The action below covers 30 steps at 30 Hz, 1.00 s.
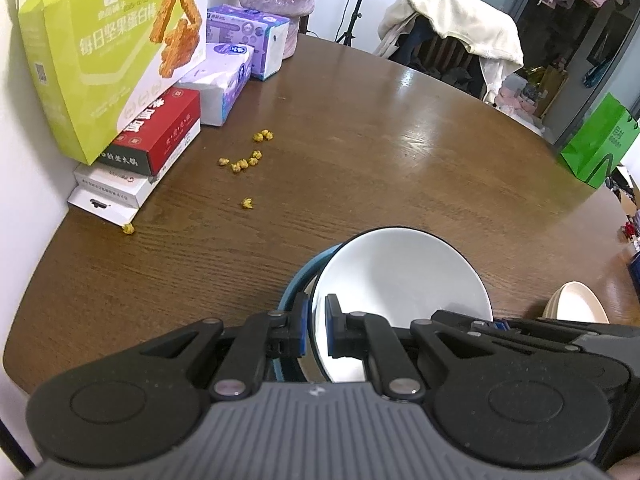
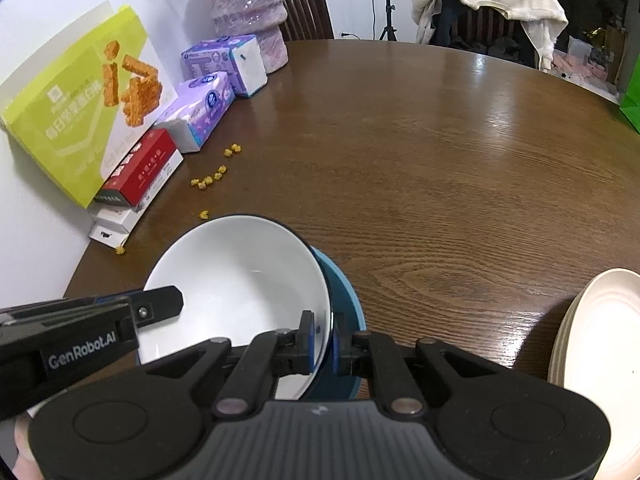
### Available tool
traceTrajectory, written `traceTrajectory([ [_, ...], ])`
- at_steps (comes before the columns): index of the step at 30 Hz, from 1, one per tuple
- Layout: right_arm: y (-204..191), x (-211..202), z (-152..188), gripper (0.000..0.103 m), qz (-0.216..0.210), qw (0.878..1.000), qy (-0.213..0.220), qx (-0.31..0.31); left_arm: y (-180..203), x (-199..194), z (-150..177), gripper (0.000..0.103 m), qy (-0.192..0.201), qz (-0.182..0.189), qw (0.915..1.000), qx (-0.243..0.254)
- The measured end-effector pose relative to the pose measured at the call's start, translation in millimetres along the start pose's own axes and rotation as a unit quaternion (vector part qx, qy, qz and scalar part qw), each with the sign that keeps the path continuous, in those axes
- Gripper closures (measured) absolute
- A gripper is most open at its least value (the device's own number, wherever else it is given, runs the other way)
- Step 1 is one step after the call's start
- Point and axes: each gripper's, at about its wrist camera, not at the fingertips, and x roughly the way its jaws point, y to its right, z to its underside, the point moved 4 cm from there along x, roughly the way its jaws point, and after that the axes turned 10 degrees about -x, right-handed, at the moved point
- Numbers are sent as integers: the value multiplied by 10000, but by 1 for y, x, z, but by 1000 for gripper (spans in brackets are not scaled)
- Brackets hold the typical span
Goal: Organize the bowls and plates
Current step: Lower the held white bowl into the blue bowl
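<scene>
A white bowl (image 1: 400, 280) (image 2: 236, 280) with a dark rim sits tilted inside a blue bowl (image 1: 293, 286) (image 2: 345, 296) on the brown wooden table (image 1: 400, 160) (image 2: 440, 180). My left gripper (image 1: 317, 320) is shut on the white bowl's left rim, one finger inside and one outside. Its finger (image 2: 160, 304) reaches over that rim in the right wrist view. My right gripper (image 2: 325, 338) is shut on the opposite rim and shows at the right edge of the bowl as the right gripper (image 1: 492, 324). A stack of cream plates (image 1: 580, 304) (image 2: 600, 340) lies to the right.
Stacked boxes (image 1: 120, 92) (image 2: 100, 128) and tissue packs (image 1: 224, 80) (image 2: 200, 112) line the wall on the left. Small yellow bits (image 1: 244, 160) (image 2: 208, 180) are scattered near them. A pink ribbed object (image 2: 248, 12) and a chair draped with cloth (image 1: 452, 20) stand behind; a green bag (image 1: 600, 140) is at the right.
</scene>
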Motion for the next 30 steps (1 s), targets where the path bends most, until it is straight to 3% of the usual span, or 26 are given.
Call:
traceTrajectory([
  [11, -10, 3, -2, 93, 209, 9993, -95, -308, 1, 1, -1, 94, -100, -97, 9998, 130],
  [25, -6, 8, -1, 92, 27, 9993, -272, -270, 2, 4, -6, 91, -223, -205, 9995, 95],
  [28, -5, 4, -2, 88, -63, 9994, -258, -238, 3, 1, -7, 85, -229, -163, 9996, 43],
  [30, -4, -2, -6, 85, -125, 9995, -171, -236, 6, -5, -8, 70, -166, -104, 9998, 50],
])
